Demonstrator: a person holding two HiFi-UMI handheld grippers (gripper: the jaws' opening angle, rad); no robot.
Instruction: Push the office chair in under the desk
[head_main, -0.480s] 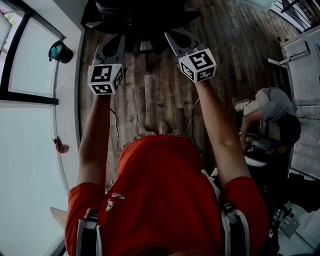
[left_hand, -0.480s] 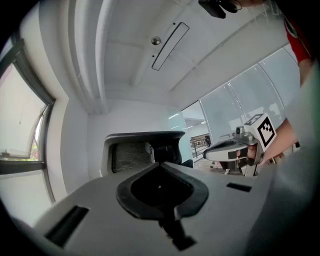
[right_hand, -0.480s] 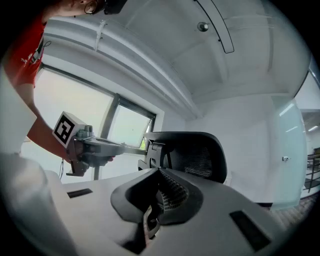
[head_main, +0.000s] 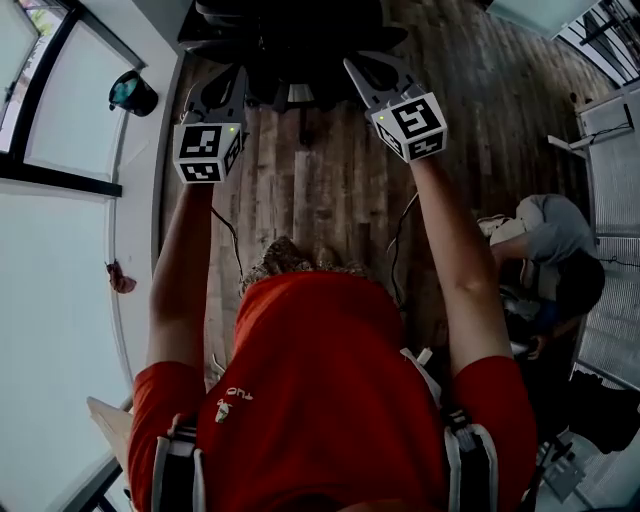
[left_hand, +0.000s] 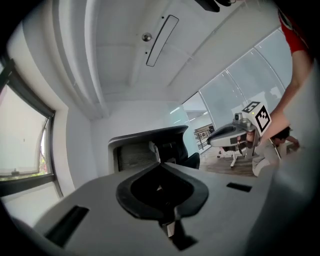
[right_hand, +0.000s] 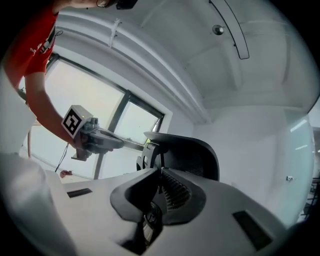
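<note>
The black office chair (head_main: 290, 35) stands at the top of the head view on the wood floor. Its mesh back fills the space just beyond the jaws in the left gripper view (left_hand: 142, 147) and the right gripper view (right_hand: 197, 155). My left gripper (head_main: 228, 82) and right gripper (head_main: 362, 70) point side by side at the chair's back, both shut with nothing between the jaws. Their tips reach the chair's dark edge; I cannot tell whether they touch it. Each gripper view shows its own closed jaws, left gripper (left_hand: 161, 164) and right gripper (right_hand: 159, 171). No desk is clearly visible.
A window and a white sill (head_main: 130, 200) run along the left, with a teal-and-black object (head_main: 132, 93) on the sill. Cables (head_main: 232, 240) lie on the floor. At the right a person (head_main: 550, 250) crouches beside white furniture (head_main: 610, 120).
Both grippers and the chair sit slightly higher and further right in the head view. The floor and the crouched person have slid down the frame, so I have moved forward.
</note>
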